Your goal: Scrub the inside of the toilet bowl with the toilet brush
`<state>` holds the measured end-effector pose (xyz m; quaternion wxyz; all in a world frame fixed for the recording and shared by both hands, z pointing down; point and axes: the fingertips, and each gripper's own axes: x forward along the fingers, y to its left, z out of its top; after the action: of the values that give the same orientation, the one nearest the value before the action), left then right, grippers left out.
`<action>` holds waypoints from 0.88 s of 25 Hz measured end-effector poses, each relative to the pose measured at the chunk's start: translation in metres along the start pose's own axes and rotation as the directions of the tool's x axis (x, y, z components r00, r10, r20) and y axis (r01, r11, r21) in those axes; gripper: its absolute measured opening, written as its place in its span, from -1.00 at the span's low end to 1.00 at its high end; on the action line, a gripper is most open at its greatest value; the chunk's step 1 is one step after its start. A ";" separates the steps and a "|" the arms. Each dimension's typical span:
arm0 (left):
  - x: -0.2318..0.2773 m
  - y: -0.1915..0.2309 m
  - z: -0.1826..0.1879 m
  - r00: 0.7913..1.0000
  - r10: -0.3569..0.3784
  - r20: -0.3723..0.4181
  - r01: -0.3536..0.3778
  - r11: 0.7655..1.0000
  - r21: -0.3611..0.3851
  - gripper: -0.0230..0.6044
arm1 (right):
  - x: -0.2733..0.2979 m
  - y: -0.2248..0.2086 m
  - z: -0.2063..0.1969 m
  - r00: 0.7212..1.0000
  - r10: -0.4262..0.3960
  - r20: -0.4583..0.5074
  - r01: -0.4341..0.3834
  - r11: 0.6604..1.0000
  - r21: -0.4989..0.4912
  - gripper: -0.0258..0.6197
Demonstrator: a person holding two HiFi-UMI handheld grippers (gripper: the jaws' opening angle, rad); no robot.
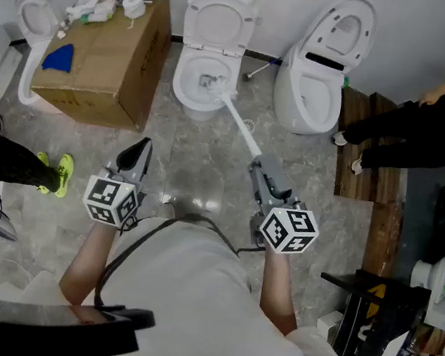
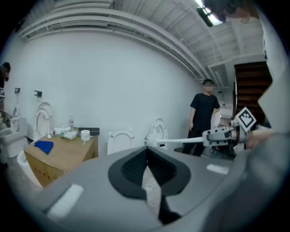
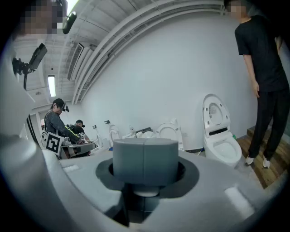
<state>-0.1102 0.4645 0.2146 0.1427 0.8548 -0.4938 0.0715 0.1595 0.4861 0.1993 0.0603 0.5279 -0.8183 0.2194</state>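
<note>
**Brush held at the far end: risk of slip and overshoot**

The toilet bowl (image 1: pixel 184 85) stands at 12 o'clock from the person, seat raised. The toilet brush (image 1: pixel 237 125) runs from the bowl back towards 1 o'clock, and its head (image 1: pixel 214 85) appears to lie inside the basin. The right gripper (image 1: pixel 259 170) is clamped on the outer end of the handle. The left gripper (image 1: pixel 138 154), at 11 o'clock, has its jaws pressed together on nothing and lends no support.

Assessed hazards:
- The one-point hold so far from the head gives long leverage, so scrubbing force may twist the handle within the jaws.
- A broad stroke could lift the head over the rim and flick water towards the cardboard box (image 1: pixel 98 61) at 10 o'clock.
</note>
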 end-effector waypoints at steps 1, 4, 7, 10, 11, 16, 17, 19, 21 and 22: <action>0.000 0.000 -0.001 1.000 -0.001 0.000 0.001 1.000 -0.001 -0.97 | -0.001 0.000 -0.001 1.000 -0.002 0.000 0.002 1.000 0.000 -0.46; -0.002 0.003 -0.001 1.000 -0.004 -0.001 0.004 1.000 -0.001 -0.97 | -0.001 0.002 -0.002 1.000 -0.010 -0.001 0.010 1.000 0.002 -0.46; -0.004 0.011 -0.002 1.000 -0.006 -0.002 0.006 1.000 -0.002 -0.96 | 0.003 0.006 -0.003 1.000 -0.019 0.002 0.019 1.000 0.009 -0.46; -0.007 0.021 -0.002 1.000 -0.008 -0.001 0.008 1.000 -0.007 -0.96 | 0.007 0.013 -0.002 1.000 -0.013 0.010 0.012 1.000 0.017 -0.45; -0.008 0.024 -0.002 1.000 -0.008 0.001 0.008 1.000 -0.009 -0.96 | 0.009 0.015 -0.001 1.000 -0.012 0.013 0.012 1.000 0.017 -0.45; -0.015 0.040 -0.004 1.000 -0.014 0.007 0.014 1.000 -0.010 -0.96 | 0.016 0.021 -0.004 0.999 -0.045 0.016 0.044 0.998 0.039 -0.46; -0.018 0.044 -0.004 1.000 -0.016 0.008 0.016 1.000 -0.009 -0.97 | 0.017 0.023 -0.005 0.999 -0.052 0.017 0.051 0.998 0.045 -0.45; -0.023 0.053 -0.003 1.000 -0.018 0.013 0.018 1.000 -0.008 -0.97 | 0.020 0.028 -0.005 0.998 -0.064 0.022 0.063 0.997 0.049 -0.45; -0.028 0.062 -0.003 1.000 -0.021 0.017 0.021 1.000 -0.008 -0.97 | 0.022 0.034 -0.005 0.997 -0.074 0.029 0.073 0.996 0.051 -0.45; -0.030 0.066 -0.003 1.000 -0.023 0.018 0.023 1.000 -0.008 -0.97 | 0.023 0.037 -0.006 0.996 -0.078 0.031 0.077 0.996 0.053 -0.45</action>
<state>-0.1823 0.4592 0.2214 0.1424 0.8606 -0.4853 0.0602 0.1159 0.4821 0.2010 0.0415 0.5641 -0.7921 0.2293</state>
